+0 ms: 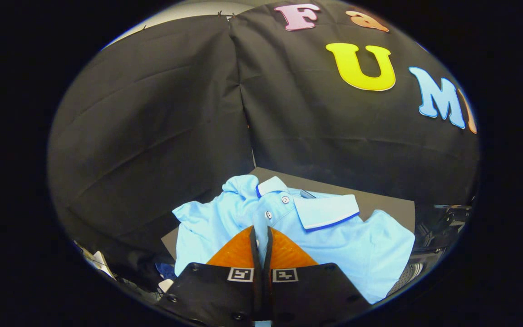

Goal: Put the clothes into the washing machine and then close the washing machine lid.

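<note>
A: Gripper (pixel 261 234) closed, fingers nearly together, pinching a fold of the light blue shirt (pixel 334 236) just below its button placket.

B: Shirt's place?

A: Draped ahead of and beside the fingers, over a dark flat surface (pixel 388 204); collar (pixel 325 211) beyond the tips. Looks partly lifted, cannot tell for sure.

B: Handling?

A: Soft, light, floppy. Likely to sag and trail from one pinch. Better hold near collar or placket, where cloth is doubled.

B: Room?

A: Booth wall close behind. Washing machine (pixel 429 254) apparently to the right, dark rim and perforated drum showing. Loose sleeves could snag on that rim.
</note>
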Motion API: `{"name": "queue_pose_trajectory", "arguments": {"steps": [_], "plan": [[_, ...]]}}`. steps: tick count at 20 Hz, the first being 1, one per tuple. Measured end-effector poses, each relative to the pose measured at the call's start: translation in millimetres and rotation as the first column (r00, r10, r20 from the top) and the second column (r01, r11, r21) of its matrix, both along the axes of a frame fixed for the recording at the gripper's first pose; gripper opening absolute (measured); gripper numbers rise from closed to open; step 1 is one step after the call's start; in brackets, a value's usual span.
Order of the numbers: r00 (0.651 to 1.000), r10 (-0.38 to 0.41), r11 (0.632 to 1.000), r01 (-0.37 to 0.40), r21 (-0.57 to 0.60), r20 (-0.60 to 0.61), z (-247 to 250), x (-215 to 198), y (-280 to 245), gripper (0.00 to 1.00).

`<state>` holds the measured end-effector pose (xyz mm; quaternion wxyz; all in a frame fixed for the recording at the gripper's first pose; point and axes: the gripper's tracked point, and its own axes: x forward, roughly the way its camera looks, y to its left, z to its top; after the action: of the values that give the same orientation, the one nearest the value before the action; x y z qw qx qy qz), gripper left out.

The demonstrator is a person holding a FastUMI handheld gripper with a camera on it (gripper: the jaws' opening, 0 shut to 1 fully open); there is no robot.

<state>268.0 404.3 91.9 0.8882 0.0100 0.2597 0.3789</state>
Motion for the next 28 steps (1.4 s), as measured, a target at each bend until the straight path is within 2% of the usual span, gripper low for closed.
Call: {"name": "queue_pose_trajectory", "arguments": {"steps": [7,13,16,21,28], "plan": [[0.999,0.034,0.991,-0.038,0.126,0.038,24.8,3.2,-23.3,0.01],[0.993,0.033,0.984,-0.052,0.172,0.113,54.1,13.3,-68.4,0.01],[0.993,-0.011,0.979,-0.013,0.202,0.116,55.4,12.6,-113.0,0.01],[0.986,-0.11,0.976,0.083,0.202,0.126,43.3,39.1,-190.2,0.01],[0.97,-0.208,0.965,0.182,0.191,0.128,27.9,58.2,-264.5,0.01]]}}
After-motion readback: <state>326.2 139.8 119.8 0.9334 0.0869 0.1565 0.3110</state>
